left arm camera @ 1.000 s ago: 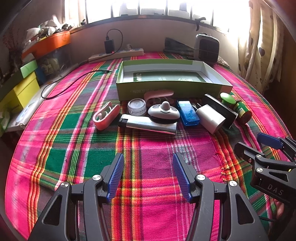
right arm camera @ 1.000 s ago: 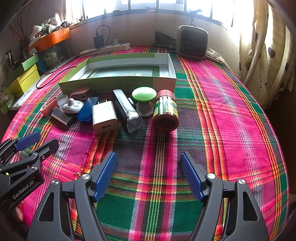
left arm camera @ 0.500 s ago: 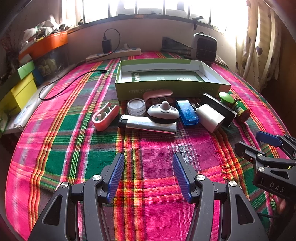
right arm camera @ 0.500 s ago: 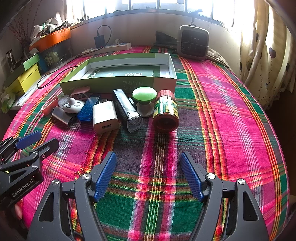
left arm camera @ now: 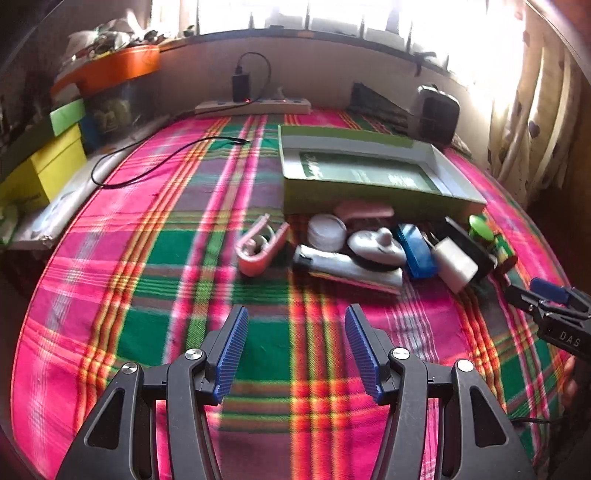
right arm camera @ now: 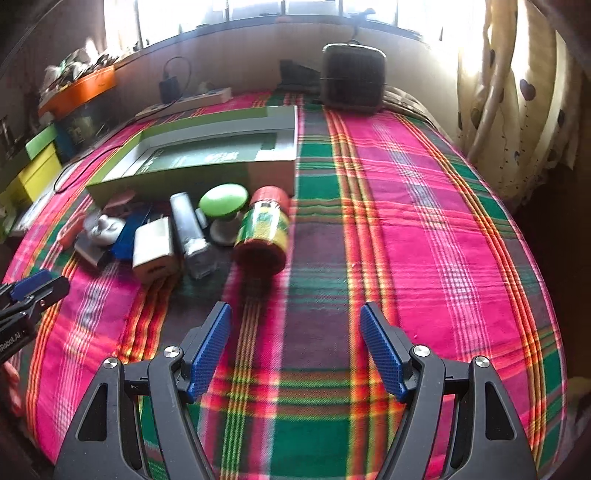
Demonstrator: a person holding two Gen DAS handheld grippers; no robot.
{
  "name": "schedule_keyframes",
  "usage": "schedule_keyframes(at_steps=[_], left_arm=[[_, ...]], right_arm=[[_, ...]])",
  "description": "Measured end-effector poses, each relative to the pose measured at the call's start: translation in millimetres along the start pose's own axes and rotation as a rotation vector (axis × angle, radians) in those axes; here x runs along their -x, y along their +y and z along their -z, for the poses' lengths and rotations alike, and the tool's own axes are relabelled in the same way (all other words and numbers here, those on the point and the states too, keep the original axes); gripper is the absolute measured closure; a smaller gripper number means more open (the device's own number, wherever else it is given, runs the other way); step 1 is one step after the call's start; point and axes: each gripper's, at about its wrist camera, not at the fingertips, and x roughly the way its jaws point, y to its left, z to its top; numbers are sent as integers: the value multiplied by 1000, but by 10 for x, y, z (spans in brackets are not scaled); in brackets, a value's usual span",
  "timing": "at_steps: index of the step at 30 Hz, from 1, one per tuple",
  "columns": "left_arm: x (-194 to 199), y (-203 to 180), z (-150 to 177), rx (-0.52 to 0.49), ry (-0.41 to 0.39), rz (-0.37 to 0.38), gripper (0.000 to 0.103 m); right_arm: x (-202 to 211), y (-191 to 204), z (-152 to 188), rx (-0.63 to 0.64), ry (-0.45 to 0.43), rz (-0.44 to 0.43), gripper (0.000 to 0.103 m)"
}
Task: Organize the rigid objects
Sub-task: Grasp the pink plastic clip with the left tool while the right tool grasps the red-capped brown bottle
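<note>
Hovering over the plaid cloth (right arm camera: 406,221), left gripper (left arm camera: 293,349) and right gripper (right arm camera: 295,347) both released, holding nothing. Small objects clustered just in front of the green box (right arm camera: 207,155); red-capped jar (right arm camera: 263,229) lies on its side, nearest the right gripper.

daylight blows out the window (left arm camera: 332,14) behind, both views motion-blurred, fisheye-bent and dark at the corners.
</note>
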Motion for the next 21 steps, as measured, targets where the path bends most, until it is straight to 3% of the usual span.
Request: schedule_keyframes(at_steps=[10, 21], left_arm=[[-140, 194, -299, -6, 2, -33, 48], [-385, 199, -470, -51, 31, -75, 48]], right_arm=[[-98, 25, -234, 17, 5, -51, 31], [-290, 33, -412, 45, 37, -26, 31]])
